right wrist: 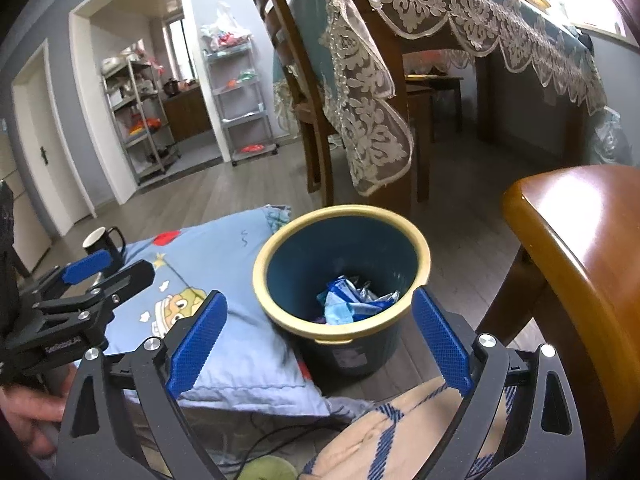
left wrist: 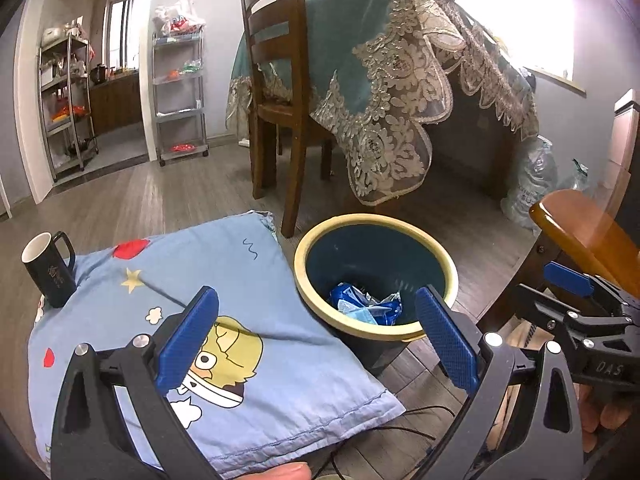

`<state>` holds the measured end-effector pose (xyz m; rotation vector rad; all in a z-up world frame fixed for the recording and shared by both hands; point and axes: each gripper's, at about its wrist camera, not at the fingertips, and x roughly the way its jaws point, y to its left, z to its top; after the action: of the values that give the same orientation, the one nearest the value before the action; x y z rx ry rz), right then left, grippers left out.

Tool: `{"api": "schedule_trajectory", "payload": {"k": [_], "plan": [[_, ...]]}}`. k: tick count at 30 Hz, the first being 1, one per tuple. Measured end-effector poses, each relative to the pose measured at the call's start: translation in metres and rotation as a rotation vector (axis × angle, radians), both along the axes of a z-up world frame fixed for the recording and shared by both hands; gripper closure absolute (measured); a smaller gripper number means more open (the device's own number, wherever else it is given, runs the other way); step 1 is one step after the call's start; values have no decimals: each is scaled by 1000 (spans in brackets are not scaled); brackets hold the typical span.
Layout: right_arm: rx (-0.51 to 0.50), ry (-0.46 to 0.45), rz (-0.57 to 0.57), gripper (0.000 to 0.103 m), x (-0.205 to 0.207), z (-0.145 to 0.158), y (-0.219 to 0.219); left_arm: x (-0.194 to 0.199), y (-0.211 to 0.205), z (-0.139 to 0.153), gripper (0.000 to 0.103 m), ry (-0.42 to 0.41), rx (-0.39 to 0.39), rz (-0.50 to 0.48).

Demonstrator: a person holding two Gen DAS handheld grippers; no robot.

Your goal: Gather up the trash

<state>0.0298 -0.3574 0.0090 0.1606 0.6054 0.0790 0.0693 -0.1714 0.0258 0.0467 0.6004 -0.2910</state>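
A dark blue trash bin with a cream rim (left wrist: 320,236) (right wrist: 264,264) stands on the floor beside a low surface covered by a light blue cartoon cloth (left wrist: 240,272) (right wrist: 224,248). Crumpled blue and silver wrappers (left wrist: 366,306) (right wrist: 352,300) lie in the bottom of the bin. My left gripper (left wrist: 316,340) is open and empty, held over the cloth's edge and the bin's near rim. My right gripper (right wrist: 320,336) is open and empty, just before the bin. Each gripper shows in the other's view: the right one (left wrist: 568,280), the left one (right wrist: 88,266).
A black mug (left wrist: 50,270) (right wrist: 105,242) stands on the cloth's far left corner. A wooden chair (left wrist: 276,92) and a lace-draped table (left wrist: 400,60) stand behind the bin. A wooden chair seat (right wrist: 580,248) is at right. Black cables (left wrist: 400,428) lie on the floor.
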Motion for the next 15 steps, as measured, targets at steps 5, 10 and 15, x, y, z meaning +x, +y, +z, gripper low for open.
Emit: {"api": "schedule_trajectory", "payload": {"k": [5, 10, 15], "plan": [[7, -3, -10, 10, -1, 0, -3, -1, 0, 0, 6, -3, 4, -2], [4, -9, -8, 10, -2, 1, -2, -1, 0, 0, 6, -6, 0, 0], [4, -13, -9, 10, -3, 0, -2, -1, 1, 0, 6, -6, -3, 0]]}}
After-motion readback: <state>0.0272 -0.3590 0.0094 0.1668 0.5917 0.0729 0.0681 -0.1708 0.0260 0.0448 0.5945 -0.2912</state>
